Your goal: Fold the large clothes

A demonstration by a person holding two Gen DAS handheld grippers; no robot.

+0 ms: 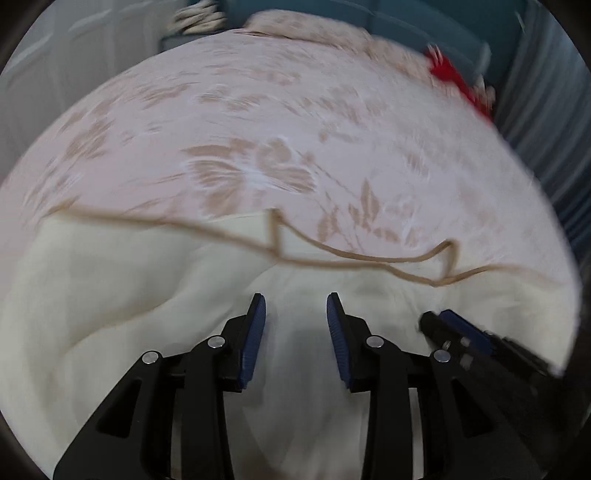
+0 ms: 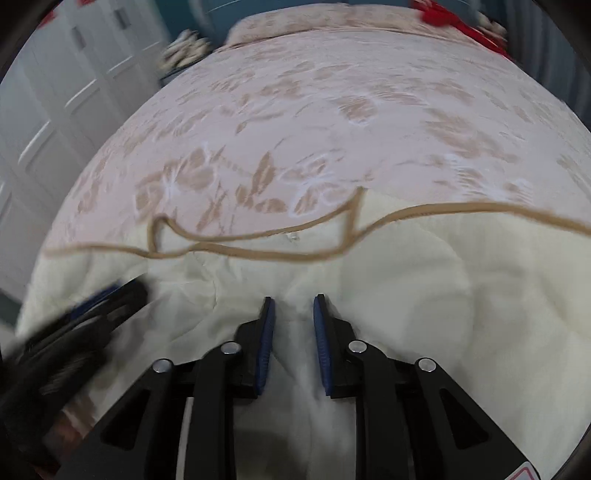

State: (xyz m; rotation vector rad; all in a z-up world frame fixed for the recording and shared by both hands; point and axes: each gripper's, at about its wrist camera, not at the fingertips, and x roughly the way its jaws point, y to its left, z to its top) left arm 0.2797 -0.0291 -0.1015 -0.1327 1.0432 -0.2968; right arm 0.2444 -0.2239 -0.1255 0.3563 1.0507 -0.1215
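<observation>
A large cream quilt (image 2: 424,295) with a tan piped edge (image 2: 258,253) lies on the near part of the bed, over the pink floral bedspread (image 2: 332,110). Its edge is doubled back on itself, probably as a fold in progress. The left gripper (image 1: 295,317) and the right gripper (image 2: 293,314) point down at the quilt, close beside each other, likely to lift one bunch together. Cream cloth stands between each pair of jaws; whether the pads pinch it, the views do not tell. Beyond the quilt lie a pillow (image 2: 295,18) and a red cloth (image 1: 458,81). White cupboard doors (image 2: 55,92) stand left of the quilt.
</observation>
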